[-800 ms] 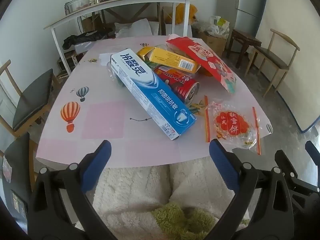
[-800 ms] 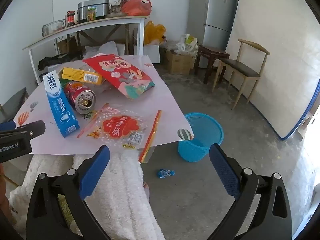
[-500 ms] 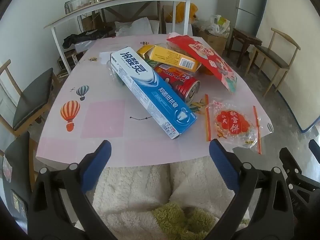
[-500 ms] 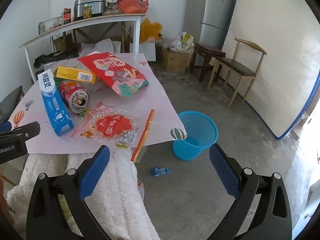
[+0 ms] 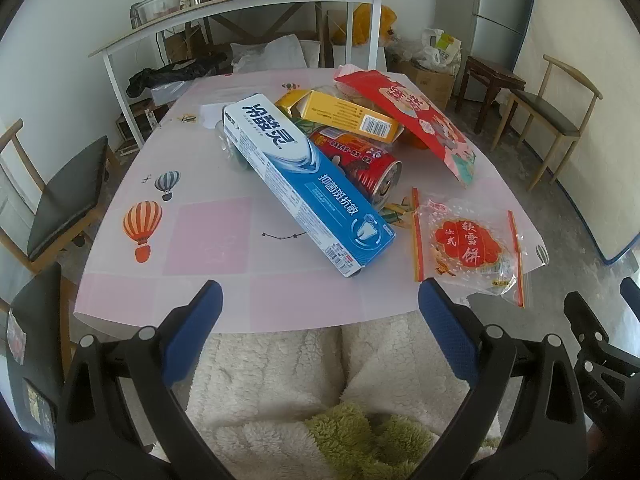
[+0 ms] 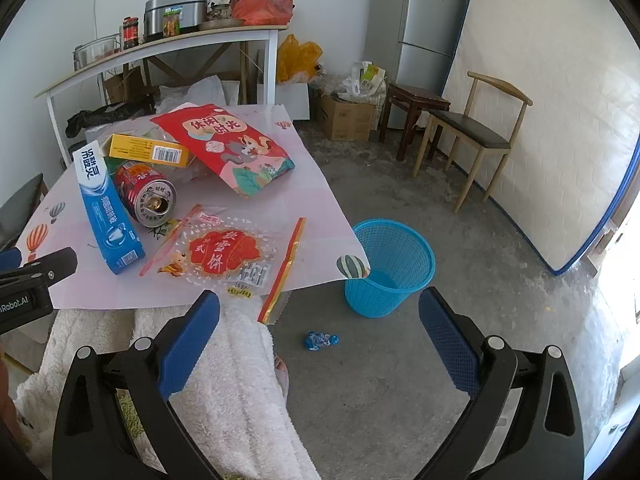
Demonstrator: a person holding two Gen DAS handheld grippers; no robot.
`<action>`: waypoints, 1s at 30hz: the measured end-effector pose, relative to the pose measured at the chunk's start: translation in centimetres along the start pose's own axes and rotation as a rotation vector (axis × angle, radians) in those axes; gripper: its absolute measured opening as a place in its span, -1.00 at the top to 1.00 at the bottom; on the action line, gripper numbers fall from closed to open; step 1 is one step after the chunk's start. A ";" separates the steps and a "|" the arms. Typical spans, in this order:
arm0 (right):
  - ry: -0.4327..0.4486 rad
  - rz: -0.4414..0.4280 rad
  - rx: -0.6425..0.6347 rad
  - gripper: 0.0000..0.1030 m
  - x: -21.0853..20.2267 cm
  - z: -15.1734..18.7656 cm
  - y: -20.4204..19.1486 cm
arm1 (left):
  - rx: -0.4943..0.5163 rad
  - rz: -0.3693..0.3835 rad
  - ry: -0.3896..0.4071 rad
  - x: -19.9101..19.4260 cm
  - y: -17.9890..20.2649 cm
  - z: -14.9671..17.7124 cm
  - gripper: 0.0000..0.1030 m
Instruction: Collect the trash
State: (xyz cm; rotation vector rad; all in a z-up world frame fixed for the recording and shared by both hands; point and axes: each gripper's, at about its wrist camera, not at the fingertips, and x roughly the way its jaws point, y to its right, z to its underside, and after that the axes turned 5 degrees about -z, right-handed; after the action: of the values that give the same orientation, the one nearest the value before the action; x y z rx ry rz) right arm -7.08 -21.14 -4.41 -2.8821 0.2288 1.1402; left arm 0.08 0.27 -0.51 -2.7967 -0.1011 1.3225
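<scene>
Left wrist view: left gripper (image 5: 318, 314) w/ jaws spread wide, nothing between them, hovering over near edge of surface (image 5: 208, 240), which has a pink cloth w/ balloon prints. Trash pile sits mid-surface toward far right corner: blue-white toothpaste box (image 5: 304, 184) lying diagonal, one end propped on red can (image 5: 360, 160); can on its side, open end facing near right corner; yellow carton (image 5: 348, 116) resting on top of can, behind toothpaste box; red snack bag (image 5: 408, 116) leaning over pile's right side, toward right edge. Clear cracker wrapper (image 5: 468, 244) w/ red label flat at near right corner, one corner overhanging edge; small green-yellow scraps (image 5: 396, 212) between can and wrapper. White fleece garment (image 5: 320, 376) of person fills the frame below near edge. Right wrist view: right gripper (image 6: 319, 314) also fully open and empty, held off surface's near right corner, above floor (image 6: 400, 380). Blue mesh bin (image 6: 390, 266) stands on floor just beside that corner; contents can't tell. Crumpled blue wrapper (image 6: 321, 340) on floor near bin, apart from it. Part of the left gripper shows at this view's left edge.
</scene>
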 end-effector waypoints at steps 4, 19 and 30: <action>-0.001 0.001 -0.001 -0.88 0.0 0.0 -0.1 | 0.000 0.000 0.002 0.0 0.0 0.1 -0.83; -0.001 -0.013 -0.003 -0.88 -0.2 -0.1 -0.1 | 0.001 -0.003 -0.001 -0.1 -0.1 0.1 -0.83; -0.002 -0.025 -0.002 -0.88 -0.1 0.0 -0.3 | 0.002 -0.003 -0.002 -0.1 -0.3 0.1 -0.83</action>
State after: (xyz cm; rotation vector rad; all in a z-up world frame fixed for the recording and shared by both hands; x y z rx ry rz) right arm -7.11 -20.87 -4.30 -2.8770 0.1909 1.1398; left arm -0.12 0.60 -0.44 -2.7917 -0.1040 1.3244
